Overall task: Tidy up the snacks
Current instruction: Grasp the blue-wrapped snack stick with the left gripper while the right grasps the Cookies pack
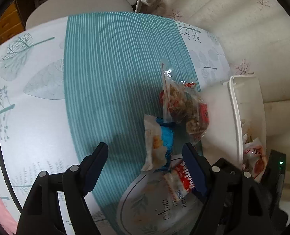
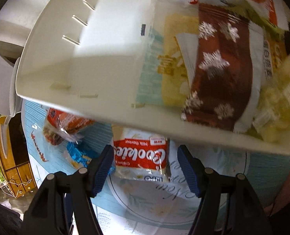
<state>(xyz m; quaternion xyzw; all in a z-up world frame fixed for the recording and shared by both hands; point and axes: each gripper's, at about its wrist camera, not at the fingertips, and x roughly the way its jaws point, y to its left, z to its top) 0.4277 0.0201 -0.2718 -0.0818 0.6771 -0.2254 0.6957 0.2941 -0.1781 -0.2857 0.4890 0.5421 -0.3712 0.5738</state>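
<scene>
The cookie packet (image 2: pixel 141 157) is what I have closest: a red-and-white wrapper reading "Cookies", milk flavour, lying flat on the round plate (image 2: pixel 156 205). In my right wrist view its long axis runs left to right across the frame and the lettering reads upside down to me. It sits just beyond the fingertips of my right gripper (image 2: pixel 145 166), whose jaws stand wide with nothing between them.

Left of it on the striped teal tablecloth (image 1: pixel 115 68) lie a blue-and-white packet (image 1: pixel 160 145) and a clear bag of brown granola-like snack (image 1: pixel 184 109) with red ends. In the left wrist view both of these run lengthwise away from me, and the blue packet's near end overlaps the plate's rim.

Above the cookies, the white plastic bin (image 2: pixel 82 68) fills most of the right wrist view. A brown packet with white snowflakes (image 2: pixel 221 68) lies inside it, long axis pointing toward me, on top of a yellow packet (image 2: pixel 174 58) and other wrappers too blurred for me to name.

My left gripper (image 1: pixel 145 168) is spread wide too and grips nothing; the cookies and the blue packet show between its fingertips, though I cannot tell whether it touches them.
</scene>
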